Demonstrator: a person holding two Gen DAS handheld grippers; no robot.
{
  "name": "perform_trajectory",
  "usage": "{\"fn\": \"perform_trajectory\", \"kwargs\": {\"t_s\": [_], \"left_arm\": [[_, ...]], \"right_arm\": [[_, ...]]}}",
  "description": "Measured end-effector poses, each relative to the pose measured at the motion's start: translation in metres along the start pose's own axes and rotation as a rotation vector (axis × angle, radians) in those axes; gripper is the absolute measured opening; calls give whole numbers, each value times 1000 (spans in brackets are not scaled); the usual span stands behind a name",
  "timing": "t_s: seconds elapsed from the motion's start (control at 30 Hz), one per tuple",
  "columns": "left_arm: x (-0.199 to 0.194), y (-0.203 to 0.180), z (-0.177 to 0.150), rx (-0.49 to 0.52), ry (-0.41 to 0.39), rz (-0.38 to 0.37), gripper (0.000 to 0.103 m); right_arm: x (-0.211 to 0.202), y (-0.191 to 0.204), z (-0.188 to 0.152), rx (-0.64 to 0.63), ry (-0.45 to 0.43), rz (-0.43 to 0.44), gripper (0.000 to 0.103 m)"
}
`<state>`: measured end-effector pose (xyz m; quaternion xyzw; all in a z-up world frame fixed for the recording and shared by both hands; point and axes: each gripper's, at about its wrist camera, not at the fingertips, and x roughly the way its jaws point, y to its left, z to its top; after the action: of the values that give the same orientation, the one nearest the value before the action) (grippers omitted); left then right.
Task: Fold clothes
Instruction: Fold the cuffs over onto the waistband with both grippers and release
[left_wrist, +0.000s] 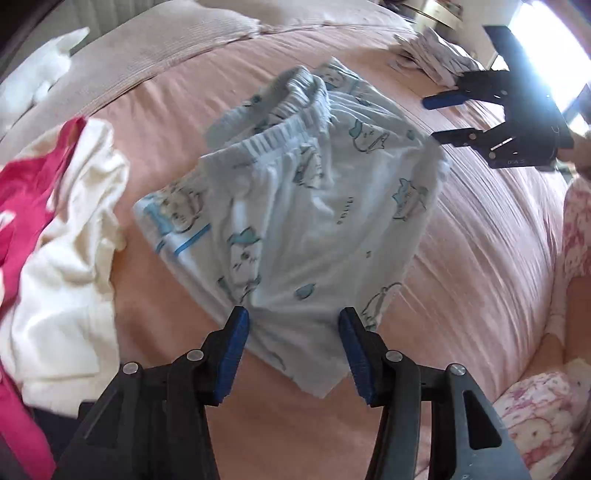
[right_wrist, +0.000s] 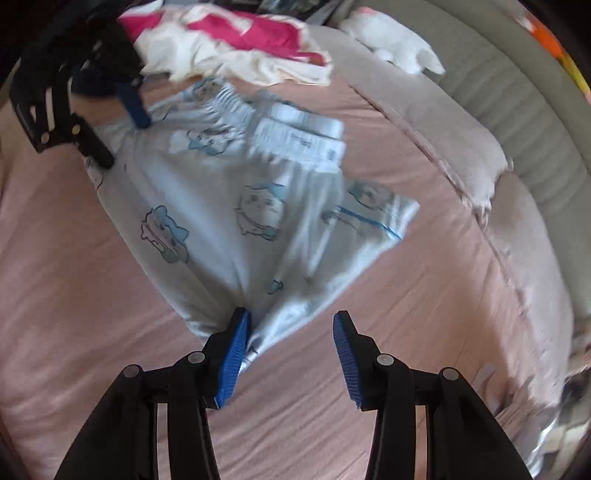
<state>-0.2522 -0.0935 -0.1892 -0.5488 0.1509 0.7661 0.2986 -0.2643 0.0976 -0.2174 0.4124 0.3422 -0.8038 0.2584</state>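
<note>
Light blue shorts (left_wrist: 303, 206) with cartoon animal prints and a ribbed waistband lie folded on the pink bedspread (left_wrist: 480, 240). My left gripper (left_wrist: 293, 325) is open, its blue pads either side of the near corner of the shorts. My right gripper (right_wrist: 291, 328) is open too, its left pad touching the near corner of the shorts (right_wrist: 236, 206). The right gripper shows at the far right of the left wrist view (left_wrist: 448, 116), open. The left gripper shows at upper left of the right wrist view (right_wrist: 122, 133), by the far edge of the shorts.
A heap of cream and magenta clothes (left_wrist: 55, 236) lies left of the shorts and also shows in the right wrist view (right_wrist: 236, 48). A beige pillow (left_wrist: 166, 40) lies behind. A patterned white cloth (left_wrist: 432, 55) lies far right. A white plush (right_wrist: 391, 40) rests near the headboard.
</note>
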Motion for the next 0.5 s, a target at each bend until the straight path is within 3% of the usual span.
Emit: {"fn": "perform_trajectory", "kwargs": {"t_s": [0.07, 0.13, 0.27, 0.37, 0.43, 0.5], "left_arm": [[-10, -5, 12, 17, -101, -34, 48], [-4, -13, 36, 46, -153, -38, 48], [36, 1, 64, -68, -46, 52, 48], [15, 27, 55, -241, -93, -16, 43], [-12, 31, 40, -309, -146, 14, 46], [-25, 23, 27, -292, -180, 43, 62]], "right_arm": [[-6, -16, 2, 90, -31, 16, 46], [-11, -33, 4, 179, -61, 32, 47], [9, -28, 36, 264, -84, 77, 50], [46, -27, 48, 335, 7, 45, 50], [32, -42, 45, 470, -44, 60, 50], [8, -47, 41, 538, -104, 43, 52]]}}
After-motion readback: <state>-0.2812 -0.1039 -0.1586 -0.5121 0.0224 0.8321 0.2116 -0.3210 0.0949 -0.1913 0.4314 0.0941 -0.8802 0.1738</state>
